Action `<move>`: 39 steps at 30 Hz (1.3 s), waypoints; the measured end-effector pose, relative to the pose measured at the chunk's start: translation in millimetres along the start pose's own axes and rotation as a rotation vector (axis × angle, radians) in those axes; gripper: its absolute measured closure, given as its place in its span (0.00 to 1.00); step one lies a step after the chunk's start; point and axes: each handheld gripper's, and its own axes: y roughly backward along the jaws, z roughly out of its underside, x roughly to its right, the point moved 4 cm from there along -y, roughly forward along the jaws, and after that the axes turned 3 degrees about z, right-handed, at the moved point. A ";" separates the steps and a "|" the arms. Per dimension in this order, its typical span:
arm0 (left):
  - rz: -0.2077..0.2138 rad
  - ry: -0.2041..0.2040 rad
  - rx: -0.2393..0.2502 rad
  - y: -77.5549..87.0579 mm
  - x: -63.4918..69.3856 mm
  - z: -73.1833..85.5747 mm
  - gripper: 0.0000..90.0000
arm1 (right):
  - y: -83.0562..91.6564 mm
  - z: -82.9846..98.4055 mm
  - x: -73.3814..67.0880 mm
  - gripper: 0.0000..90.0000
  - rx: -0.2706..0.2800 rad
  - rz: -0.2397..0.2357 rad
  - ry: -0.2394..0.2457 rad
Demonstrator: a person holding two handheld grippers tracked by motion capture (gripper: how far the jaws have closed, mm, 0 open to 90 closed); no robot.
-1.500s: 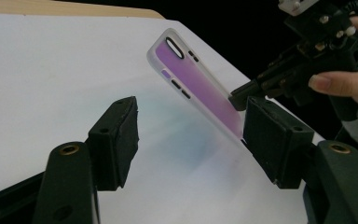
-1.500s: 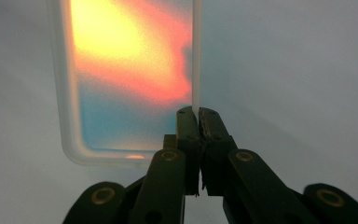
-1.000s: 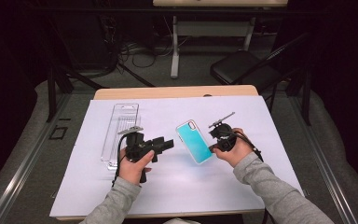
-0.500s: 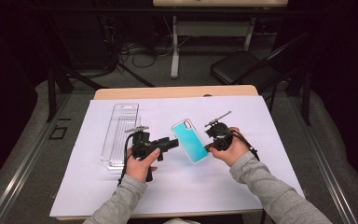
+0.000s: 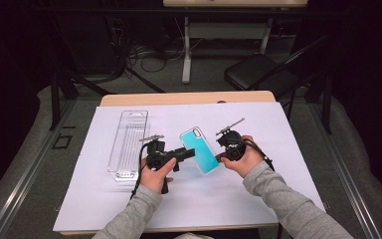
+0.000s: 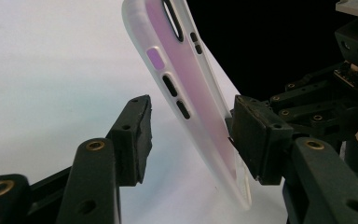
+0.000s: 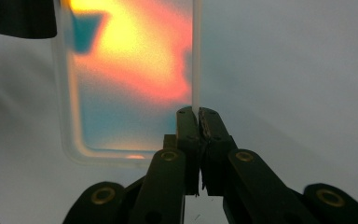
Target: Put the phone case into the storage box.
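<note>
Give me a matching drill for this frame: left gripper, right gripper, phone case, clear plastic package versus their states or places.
Things:
1. left gripper
2. right gripper
3. phone case
4. clear plastic package

States or places:
A. lying flat on the white sheet, left of both hands
B. jaws pinched on the case's edge
C. held tilted between the two grippers
D. jaws apart around the case, one pad off it

Pairs: 1-D, 2-B, 3-C, 4-A
</note>
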 end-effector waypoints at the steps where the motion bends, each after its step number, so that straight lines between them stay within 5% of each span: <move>1: 0.002 0.009 0.001 -1.2 -0.1 0.4 0.57 | -0.4 -0.2 -0.1 0.98 0.007 -0.002 0.002; 22: 0.020 0.104 0.010 -6.1 -2.4 3.0 0.74 | -1.4 0.4 -4.2 0.98 0.000 -0.014 0.014; 36: 0.014 0.113 0.019 -5.6 -3.5 3.4 0.81 | -1.1 1.1 -4.7 0.98 -0.022 -0.014 0.022; 39: 0.024 0.130 0.021 -5.9 -4.0 3.4 0.81 | -2.9 0.8 -5.2 0.98 0.009 -0.018 0.014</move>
